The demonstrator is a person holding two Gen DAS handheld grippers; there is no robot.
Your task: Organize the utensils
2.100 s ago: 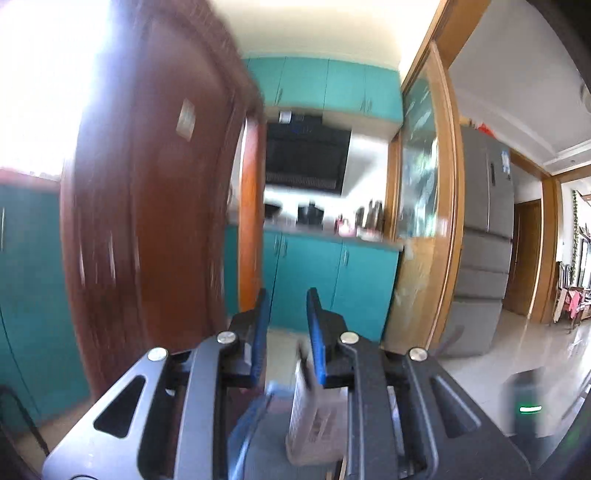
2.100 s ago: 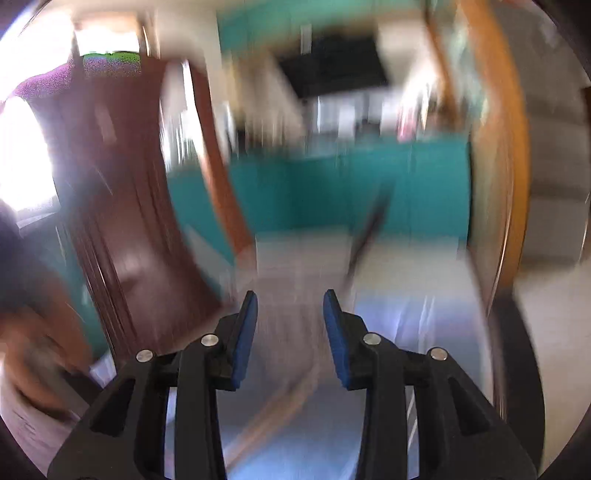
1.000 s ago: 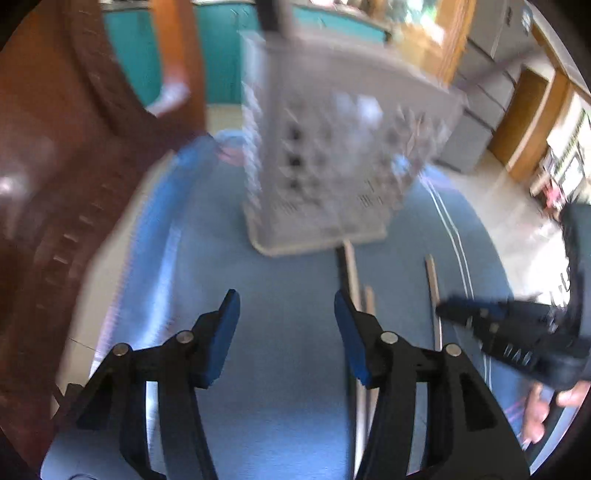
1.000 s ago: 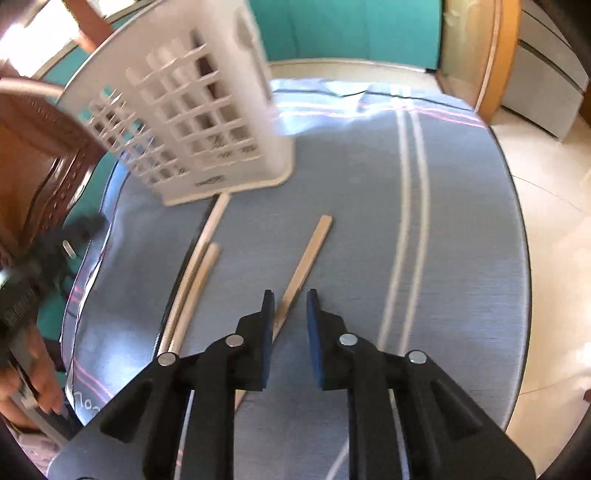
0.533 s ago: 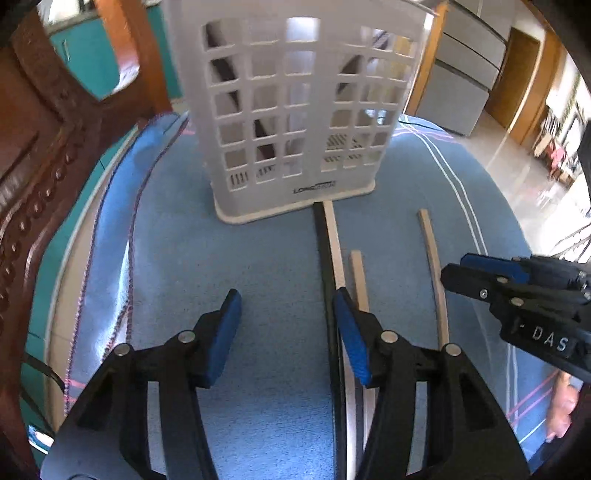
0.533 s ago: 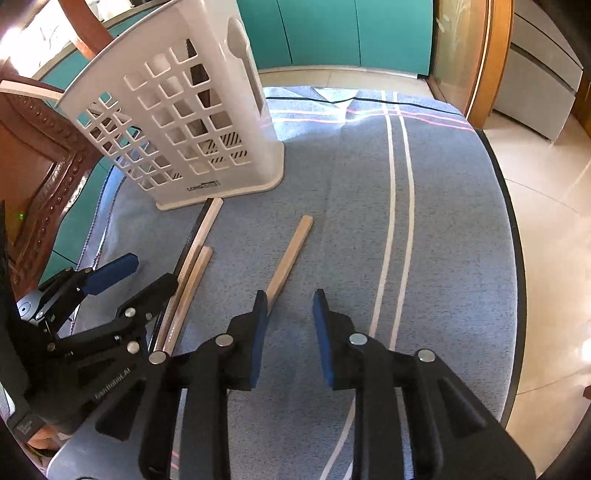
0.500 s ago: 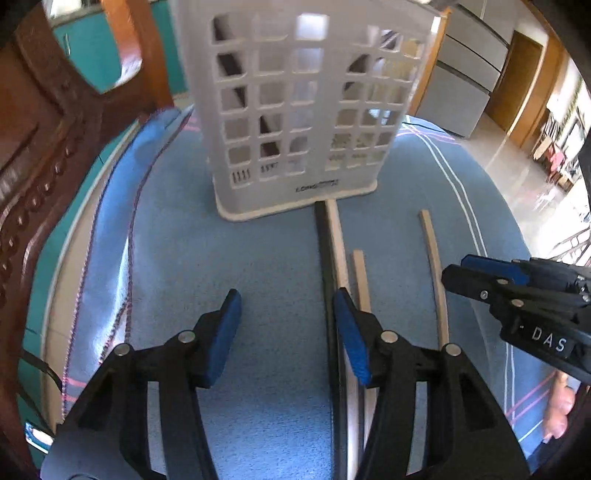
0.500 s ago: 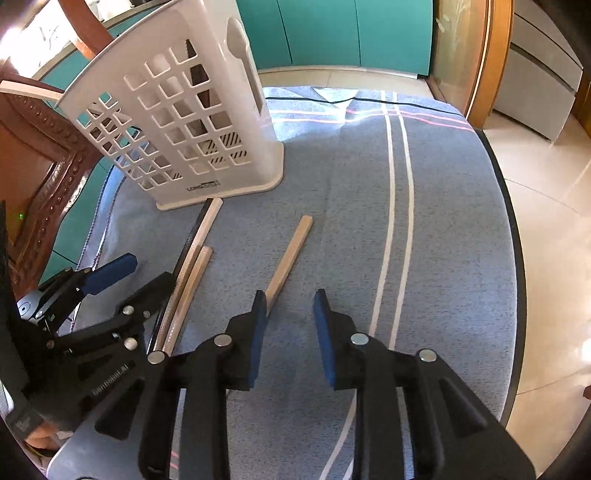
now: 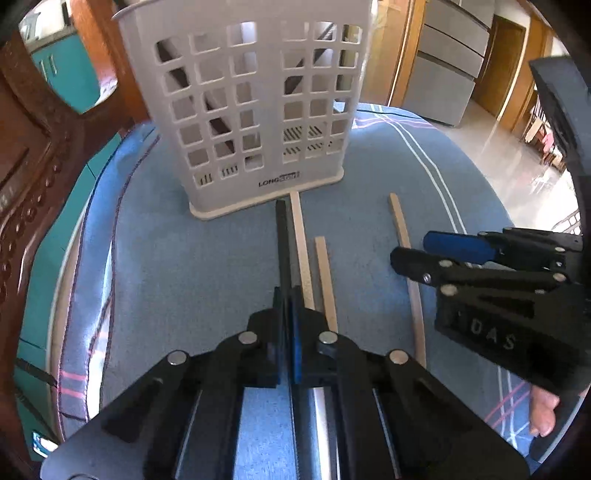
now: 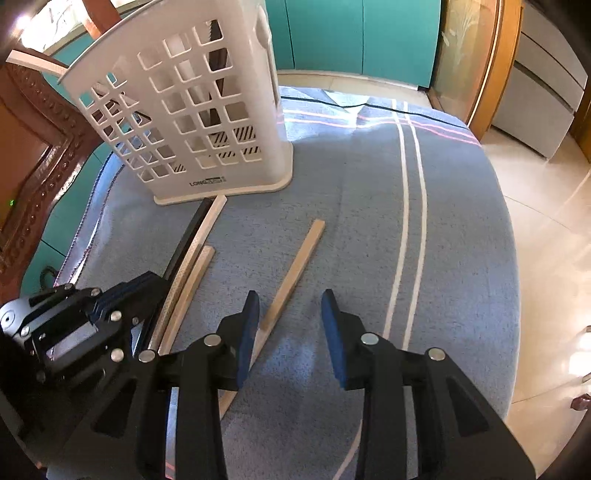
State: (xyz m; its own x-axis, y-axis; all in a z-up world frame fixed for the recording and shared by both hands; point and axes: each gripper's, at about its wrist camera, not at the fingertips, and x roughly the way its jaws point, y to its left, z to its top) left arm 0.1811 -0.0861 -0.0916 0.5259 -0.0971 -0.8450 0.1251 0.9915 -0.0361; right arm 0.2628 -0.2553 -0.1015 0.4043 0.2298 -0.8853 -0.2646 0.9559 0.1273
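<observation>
A white slotted utensil basket (image 9: 255,107) stands upright on a blue cloth (image 9: 166,258); it also shows in the right wrist view (image 10: 192,114). Before it lie a black stick (image 9: 281,243), two pale wooden sticks (image 9: 301,243) side by side, and a third wooden stick (image 10: 295,269) apart to the right. My left gripper (image 9: 287,314) is shut on the black stick (image 10: 186,236) near its close end. My right gripper (image 10: 290,325) is open and empty, just above the lone wooden stick (image 9: 406,258), which lies by its left finger.
A carved dark wooden chair back (image 9: 26,177) stands at the left edge. The cloth's white stripes (image 10: 410,221) run along its right side, where the table drops to a tiled floor (image 10: 546,240). Teal cabinets (image 10: 351,33) are beyond.
My left gripper has closed from wide open onto the black stick. My right gripper has opened wider and sits beside the lone wooden stick.
</observation>
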